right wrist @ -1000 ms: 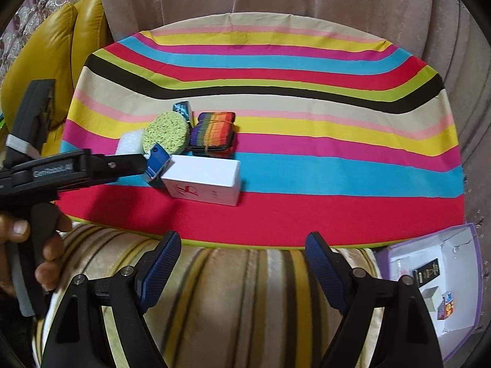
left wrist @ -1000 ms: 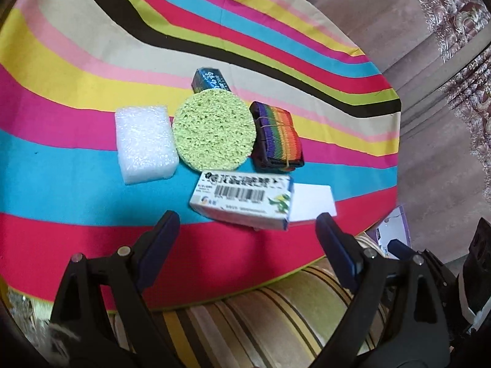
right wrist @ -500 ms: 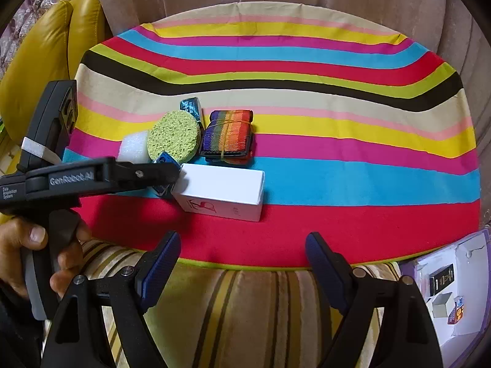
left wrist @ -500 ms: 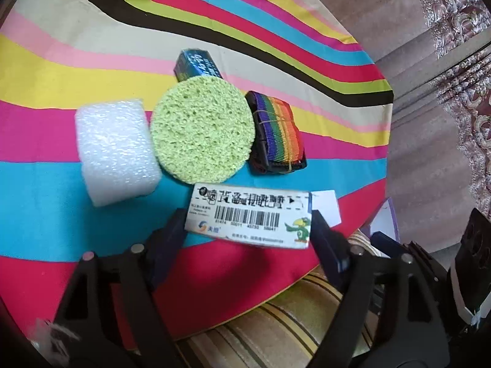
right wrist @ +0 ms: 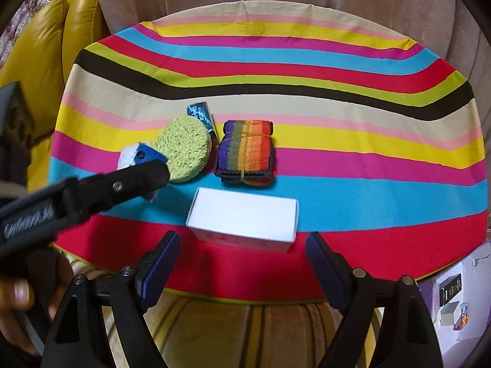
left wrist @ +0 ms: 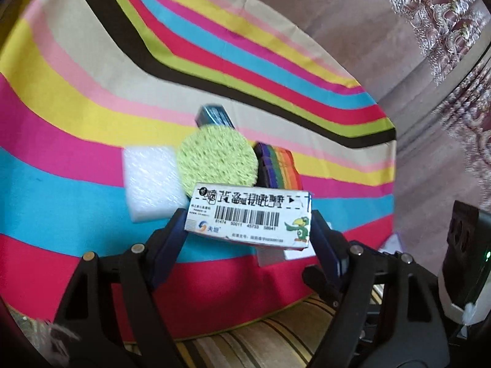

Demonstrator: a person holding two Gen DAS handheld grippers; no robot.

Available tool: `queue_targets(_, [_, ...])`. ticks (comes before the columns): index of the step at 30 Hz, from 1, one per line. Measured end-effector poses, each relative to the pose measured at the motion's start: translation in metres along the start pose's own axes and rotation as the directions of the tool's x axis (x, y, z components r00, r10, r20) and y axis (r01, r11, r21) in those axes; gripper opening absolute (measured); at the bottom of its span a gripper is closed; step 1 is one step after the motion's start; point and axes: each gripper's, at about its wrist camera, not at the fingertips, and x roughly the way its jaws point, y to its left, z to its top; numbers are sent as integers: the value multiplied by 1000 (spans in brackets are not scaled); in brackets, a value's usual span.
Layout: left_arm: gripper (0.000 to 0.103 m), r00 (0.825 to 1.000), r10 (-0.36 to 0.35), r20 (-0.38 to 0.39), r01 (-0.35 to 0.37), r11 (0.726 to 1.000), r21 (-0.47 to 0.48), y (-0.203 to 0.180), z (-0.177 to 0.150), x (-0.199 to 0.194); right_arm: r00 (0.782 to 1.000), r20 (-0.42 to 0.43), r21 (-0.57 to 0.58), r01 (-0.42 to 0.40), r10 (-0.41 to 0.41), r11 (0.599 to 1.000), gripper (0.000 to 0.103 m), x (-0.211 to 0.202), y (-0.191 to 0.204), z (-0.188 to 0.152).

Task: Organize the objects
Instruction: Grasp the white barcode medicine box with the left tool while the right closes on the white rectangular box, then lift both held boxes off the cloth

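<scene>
My left gripper (left wrist: 248,233) is shut on a small white carton with a barcode and a parrot print (left wrist: 248,214), its pads pressing on both ends. Behind the carton lie a round green sponge (left wrist: 218,159), a white foam block (left wrist: 150,178), a rainbow strap bundle (left wrist: 280,168) and a dark blue pack (left wrist: 214,116). In the right wrist view my right gripper (right wrist: 242,239) stands open, nothing between its fingers, just short of a plain white box (right wrist: 242,217) on the striped cloth (right wrist: 337,67). The left gripper (right wrist: 144,165) reaches in from the left and hides its carton.
A yellow leather sofa (right wrist: 46,46) stands at the left and a curtain hangs behind the round table. A striped cushion (right wrist: 245,331) sits below the table's near edge. A purple-edged tray with small items (right wrist: 454,300) lies at the lower right. A hand (right wrist: 18,294) holds the left gripper.
The left jaws closed onto the barcode carton, and the carton then came back toward the table's near edge with the gripper. The right gripper moved closer to the plain white box, still open.
</scene>
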Motion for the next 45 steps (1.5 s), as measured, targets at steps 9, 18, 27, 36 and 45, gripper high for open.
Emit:
queue_targets(9, [80,995,59,82,-58,998,-16,4,-2,-8,999,1,-1,51,-51,999,84,13,11,7])
queue_targets(18, [80,993,75,89,-73,997,-17,2,-4,-7,996,-16,12,87,-87,996,85,24,13,15])
queue_targets(27, [80,991,86,102,-84,996,-21,3,-7,-11,998,-9,11,70,-69,998,87,27,16,17])
queue_targets(36, [80,992,87,96,-86,996,-19,2,-8,-9,996,-4,75,87,-87,993,88,22,6,18])
queue_targets(45, [80,990,93,103,-91,996,-16,1,-10,-10,996,-31,24,82,-81,996,96,31,16,19])
